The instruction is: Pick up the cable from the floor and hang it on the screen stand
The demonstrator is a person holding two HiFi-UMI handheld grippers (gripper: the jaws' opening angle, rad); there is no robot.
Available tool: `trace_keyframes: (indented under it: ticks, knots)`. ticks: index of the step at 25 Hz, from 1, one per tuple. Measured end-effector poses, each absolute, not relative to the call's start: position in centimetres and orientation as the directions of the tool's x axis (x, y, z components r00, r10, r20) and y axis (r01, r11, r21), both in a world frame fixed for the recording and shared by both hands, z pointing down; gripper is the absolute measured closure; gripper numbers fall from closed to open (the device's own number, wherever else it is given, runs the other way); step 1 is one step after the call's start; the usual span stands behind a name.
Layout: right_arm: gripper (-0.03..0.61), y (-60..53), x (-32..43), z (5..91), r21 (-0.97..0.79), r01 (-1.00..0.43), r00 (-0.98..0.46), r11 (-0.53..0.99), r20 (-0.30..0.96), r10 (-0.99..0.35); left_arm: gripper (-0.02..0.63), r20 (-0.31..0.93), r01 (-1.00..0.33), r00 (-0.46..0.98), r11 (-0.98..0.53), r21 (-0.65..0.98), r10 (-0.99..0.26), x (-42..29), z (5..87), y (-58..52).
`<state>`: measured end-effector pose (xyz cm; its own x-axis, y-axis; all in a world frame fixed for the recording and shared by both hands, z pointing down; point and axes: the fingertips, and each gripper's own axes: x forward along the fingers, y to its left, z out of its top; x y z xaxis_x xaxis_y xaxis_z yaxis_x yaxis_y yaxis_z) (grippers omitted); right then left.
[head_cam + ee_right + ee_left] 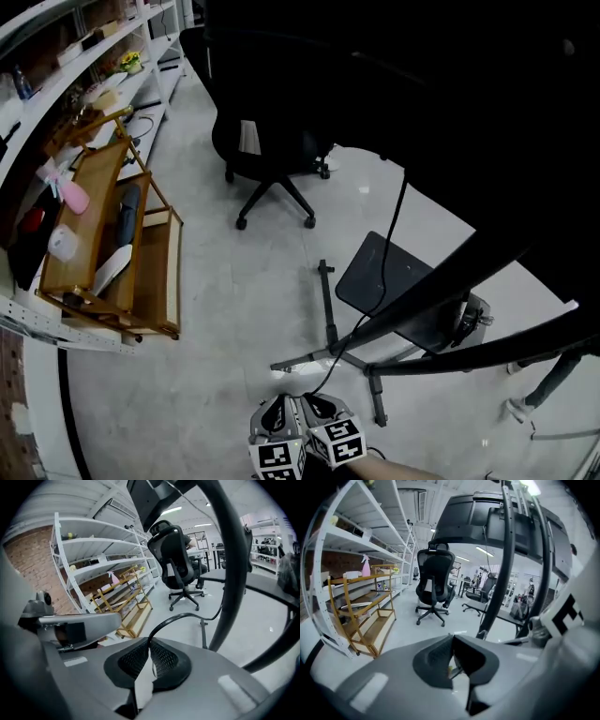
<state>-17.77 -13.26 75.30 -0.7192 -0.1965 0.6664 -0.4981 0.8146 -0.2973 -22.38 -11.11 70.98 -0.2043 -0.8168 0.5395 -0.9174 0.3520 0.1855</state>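
A thin black cable [385,255] runs down from the big dark screen [422,84], past the stand's floor plate [375,272], to my two grippers at the bottom edge. My right gripper [323,411] is shut on the cable. In the right gripper view the cable [180,617] arcs up out of the shut jaws [150,643] towards the stand's black pole [232,564]. My left gripper [275,420] sits right beside the right one. Its jaws [452,637] are shut and I see nothing held between them. The stand's pole [506,559] rises just ahead of it.
The stand's black tripod legs [327,309] spread over the grey floor in front of me. A black office chair [272,141] stands beyond. A wooden rack [112,244] and white shelving [56,75] line the left. Another stand foot [544,384] is at the right.
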Motion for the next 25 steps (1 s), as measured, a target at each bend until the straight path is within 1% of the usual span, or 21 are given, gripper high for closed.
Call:
trace_keyframes:
  ticks: [3, 10, 15, 19, 25]
  knots:
    - [0.566, -13.0, -14.4, 70.0, -0.275, -0.508, -0.721, 0.816, 0.654, -0.228, 0.606, 0.543, -0.927, -0.177, 0.325, 0.189, -0.821, -19.7, 66.9, -10.8]
    - [0.565, -16.0, -7.5, 58.8, -0.202, -0.544, -0.718, 0.814, 0.614, -0.328, 0.606, 0.506, -0.951, -0.107, 0.237, 0.199, -0.856, -14.7, 56.6, -12.7]
    - [0.566, -16.6, -3.6, 53.4, -0.183, -0.587, -0.705, 0.788, 0.595, -0.387, 0.606, 0.497, -0.963, -0.088, 0.201, 0.179, -0.863, -11.2, 51.6, -13.4]
    - [0.565, -17.2, -1.4, 49.3, -0.143, -0.593, -0.706, 0.792, 0.566, -0.426, 0.606, 0.466, -0.976, -0.07, 0.158, 0.152, -0.882, -9.2, 47.3, -14.0]
    - [0.565, -18.0, 2.8, 42.2, -0.025, -0.568, -0.698, 0.823, 0.544, -0.466, 0.606, 0.403, -0.989, 0.026, 0.037, 0.147, -0.915, -5.1, 40.6, -15.6]
